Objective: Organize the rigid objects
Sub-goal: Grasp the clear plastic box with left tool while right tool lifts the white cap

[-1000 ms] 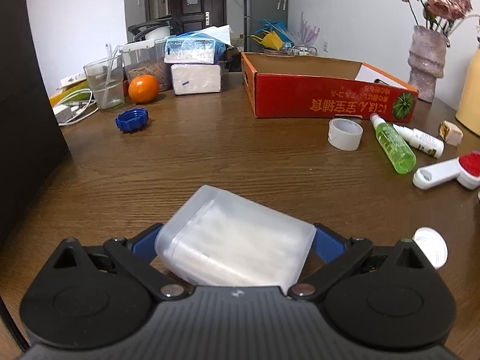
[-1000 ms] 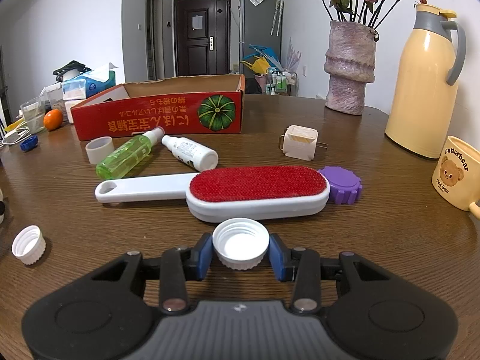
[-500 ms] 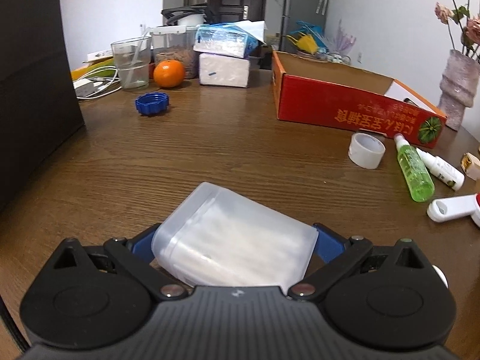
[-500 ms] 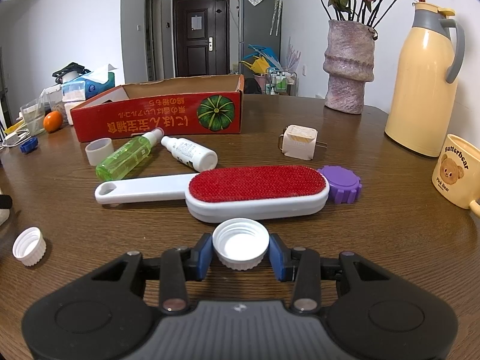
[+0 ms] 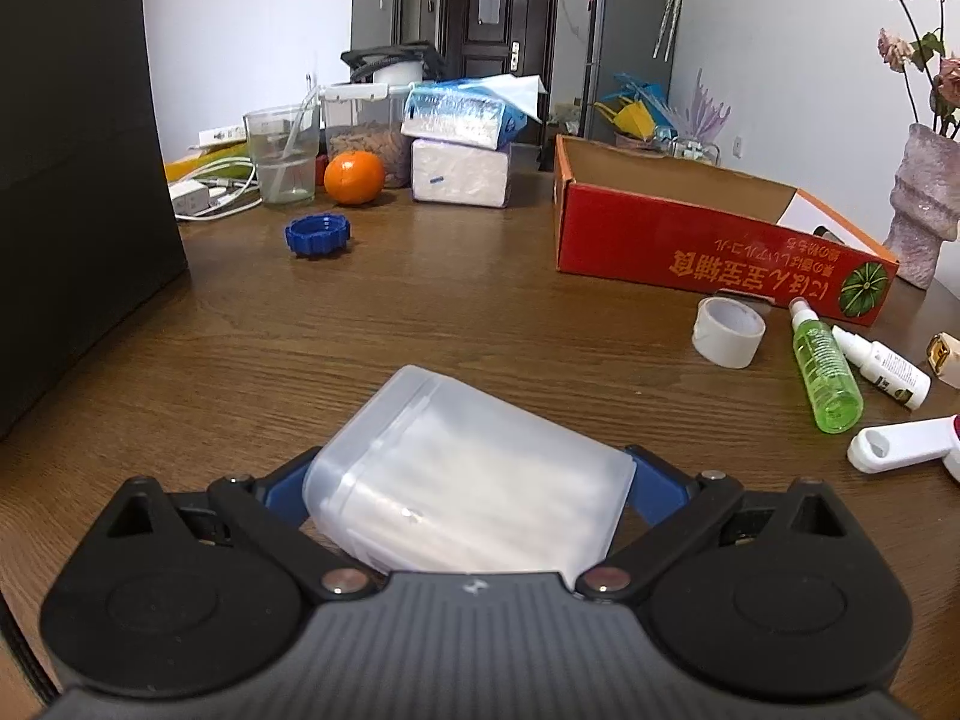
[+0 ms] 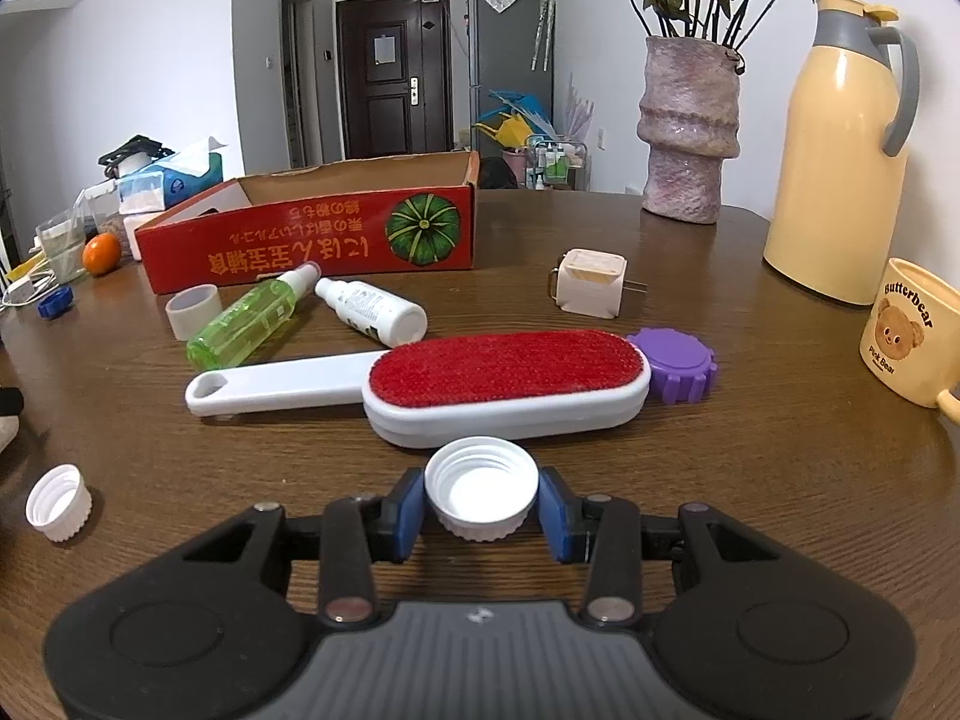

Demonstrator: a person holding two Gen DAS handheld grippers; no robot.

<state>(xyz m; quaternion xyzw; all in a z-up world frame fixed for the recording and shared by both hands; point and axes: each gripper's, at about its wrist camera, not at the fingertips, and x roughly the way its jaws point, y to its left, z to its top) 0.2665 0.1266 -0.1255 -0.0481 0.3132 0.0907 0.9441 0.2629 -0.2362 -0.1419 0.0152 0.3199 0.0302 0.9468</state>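
While each hand carries something, the red box (image 5: 714, 252) is the landmark. The left tool (image 5: 474, 480) pinches a frosted tub (image 5: 468, 480), tilted, its long axis running crosswise between the pads. The box lies ahead and to the right of it, open top up, across bare desk (image 5: 420, 312). The right tool (image 6: 480, 507) pinches a white cap (image 6: 480, 495), with the box ahead to the left, beyond a lint brush (image 6: 504, 378). Neither hand looks clearly nearer the box.
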